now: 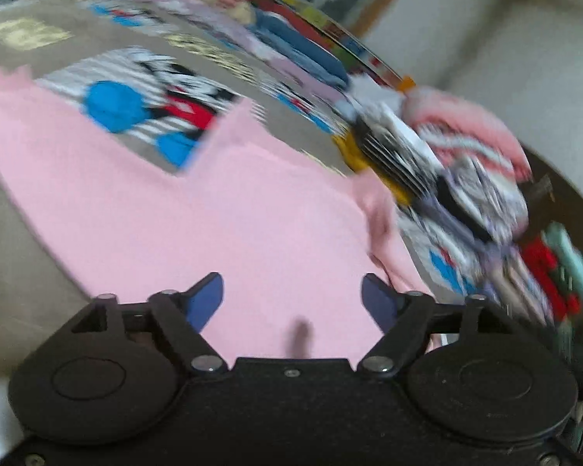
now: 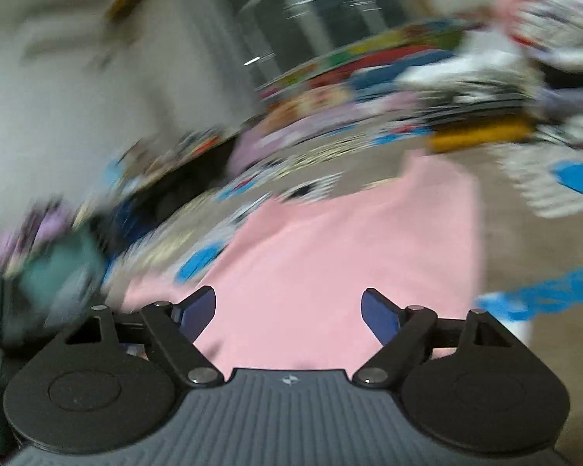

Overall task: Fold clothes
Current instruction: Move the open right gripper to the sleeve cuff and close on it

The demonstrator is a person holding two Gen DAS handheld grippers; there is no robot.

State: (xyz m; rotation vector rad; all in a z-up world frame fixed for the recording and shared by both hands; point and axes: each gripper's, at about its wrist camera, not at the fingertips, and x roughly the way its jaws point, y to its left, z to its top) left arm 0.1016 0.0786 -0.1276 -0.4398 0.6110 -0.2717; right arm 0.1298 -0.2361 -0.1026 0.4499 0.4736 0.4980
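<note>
Two grippers, left gripper [image 1: 291, 299] and right gripper [image 2: 289, 310], are hovering jaws apart, gripping nothing. Pink garment [image 1: 182, 225] is lying flat at 12 o'clock on the printed sheet [image 1: 15, 62]. I'm judging a fold is underway; next I'm needing an edge pinch.

Both wrist views are evenly and fairly brightly lit, with soft indoor light and no hard shadows. Motion blur smears nearly everything: the right wrist view is worst, streaked from 9 to 2 o'clock, and the clothes pile [image 1: 466, 178] at 3 o'clock in the left view is also smeared. Small glare streaks sit at 12 o'clock on a dark glassy panel [image 2: 311, 11]. Fisheye bending curves the edges, and the corners darken. Only the near gripper bodies look sharp.
</note>
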